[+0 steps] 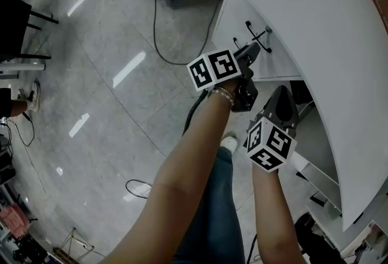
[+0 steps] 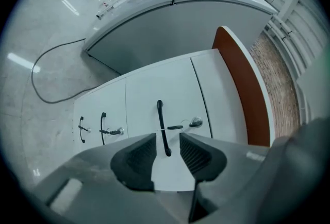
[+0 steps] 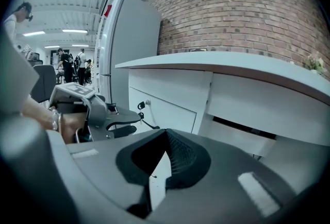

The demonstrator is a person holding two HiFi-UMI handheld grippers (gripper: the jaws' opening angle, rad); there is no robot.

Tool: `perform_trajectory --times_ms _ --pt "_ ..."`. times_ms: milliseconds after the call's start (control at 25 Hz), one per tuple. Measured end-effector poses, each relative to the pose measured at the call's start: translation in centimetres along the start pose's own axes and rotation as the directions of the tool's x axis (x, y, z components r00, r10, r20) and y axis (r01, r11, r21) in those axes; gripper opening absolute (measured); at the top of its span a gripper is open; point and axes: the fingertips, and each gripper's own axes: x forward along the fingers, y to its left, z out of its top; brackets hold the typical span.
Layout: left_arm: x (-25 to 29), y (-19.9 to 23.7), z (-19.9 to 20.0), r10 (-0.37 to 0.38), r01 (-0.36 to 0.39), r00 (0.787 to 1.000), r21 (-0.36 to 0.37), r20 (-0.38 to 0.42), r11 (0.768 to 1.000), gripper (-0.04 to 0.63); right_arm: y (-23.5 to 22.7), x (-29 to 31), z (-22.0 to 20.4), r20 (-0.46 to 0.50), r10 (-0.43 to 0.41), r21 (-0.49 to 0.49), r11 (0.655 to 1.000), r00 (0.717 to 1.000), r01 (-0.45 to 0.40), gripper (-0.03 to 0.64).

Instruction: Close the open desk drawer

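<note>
Left gripper is out in front of the desk, pointed at the white fronts under the desk's top. Its jaws are spread wide with nothing pinched. In the left gripper view the black handle of the middle drawer lines up right in the gap, with its near end between the two pads. It sits further back toward the desk though, and neither pad touches it. A key hangs in the lock just beside that handle. The two other fronts along the desk each have a handle and key too. From this angle all three fronts look level with each other, so I honestly can't tell how far out the drawer is.

Right gripper is also in front of the desk, nearer the person than the left one and not touching the desk. In its own view the jaw tips meet at a point, so it's closed up with nothing in it.

On the floor beside the desk, a dark cable loops round.
</note>
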Motion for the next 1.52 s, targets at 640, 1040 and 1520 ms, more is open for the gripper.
perform_trajectory --times_ms 640,1040,1520 --pt "-11.4 -0.8 3.9 -0.040 0.012 0.973 0.126 0.226 0.992 -0.002 0.9 -2.4 0.7 0.028 0.073 -0.034 0.997 0.997 -0.072 -0.003" --pt "-14.0 -4.1 2.0 0.011 -0.044 0.992 0.254 0.129 0.966 -0.002 1.7 -5.1 3.1 0.025 0.107 -0.084 0.991 0.994 -0.104 -0.003" --pt "-16.3 -13.2 1.4 0.061 -0.094 0.995 0.505 0.081 0.858 -0.002 1.6 -8.7 11.6 0.087 0.217 -0.222 0.956 0.972 -0.194 -0.002"
